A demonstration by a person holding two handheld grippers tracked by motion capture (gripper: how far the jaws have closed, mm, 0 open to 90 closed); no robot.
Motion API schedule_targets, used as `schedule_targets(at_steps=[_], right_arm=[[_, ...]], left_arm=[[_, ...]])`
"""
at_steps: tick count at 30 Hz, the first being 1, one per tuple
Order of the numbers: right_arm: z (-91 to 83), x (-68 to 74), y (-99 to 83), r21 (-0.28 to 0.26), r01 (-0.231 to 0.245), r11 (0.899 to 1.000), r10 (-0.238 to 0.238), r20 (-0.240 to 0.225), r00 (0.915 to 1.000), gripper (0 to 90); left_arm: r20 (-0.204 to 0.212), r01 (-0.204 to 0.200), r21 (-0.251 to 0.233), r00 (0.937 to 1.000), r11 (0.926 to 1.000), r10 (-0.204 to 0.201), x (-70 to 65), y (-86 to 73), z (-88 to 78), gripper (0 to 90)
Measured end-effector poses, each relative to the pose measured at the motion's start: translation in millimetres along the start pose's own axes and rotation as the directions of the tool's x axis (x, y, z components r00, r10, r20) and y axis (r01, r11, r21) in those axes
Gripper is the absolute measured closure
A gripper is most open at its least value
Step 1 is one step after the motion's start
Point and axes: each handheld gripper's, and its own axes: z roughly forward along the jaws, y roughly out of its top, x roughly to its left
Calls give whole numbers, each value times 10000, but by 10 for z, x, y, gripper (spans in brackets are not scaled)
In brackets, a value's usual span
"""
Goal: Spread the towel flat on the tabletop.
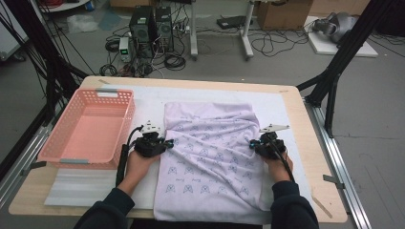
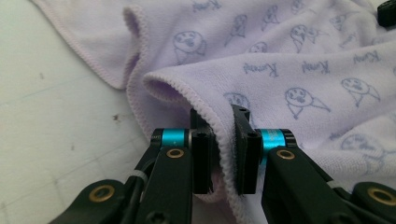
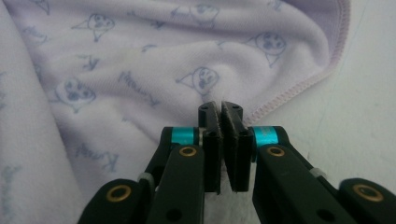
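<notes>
A grey floor strewn with cables and computer towers (image 1: 152, 26) lay beyond the wooden counter (image 1: 305, 143), which carried a white mat (image 1: 282, 107) under the work. At the far left of the counter stood a pink basket (image 1: 88, 126), its near rim just beside a folded pale sheet (image 1: 81, 188) lying on the counter's front left corner. To the right of the basket, the left gripper (image 1: 168, 142) sat at the left edge of the lilac printed towel (image 1: 210, 157), clenched on that edge; in the left gripper view the stitched hem (image 2: 219, 140) ran down between the two black jaws, pinched there, with a raised fold of towel just beyond them. Bare mat showed to the left of that hem, between the towel and the basket. The towel spread across the middle of the counter, wrinkled along its far part, its near edge hanging over the counter's front. At the towel's right edge the right gripper (image 1: 252, 142) was likewise clenched on the cloth: in the right gripper view (image 3: 221, 140) the jaws stood almost together with a thin layer of towel between them. Right of it, open mat and bare wood ran to the counter's edge.
</notes>
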Motion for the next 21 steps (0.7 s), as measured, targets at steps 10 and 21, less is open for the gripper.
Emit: schedule_targets(at_steps=[10,21], right_arm=[[261,-310,271,-514,-375,9980,459,1731,9838,879],[227,-413,462,-1151,-1058,9877,1342,2768,9515,697]], left_arm=[[140,306,-150,9994,9994,-304,33,-3,-17,781],[100,709,139,9974,9974,-710,78,-38,-78,485]])
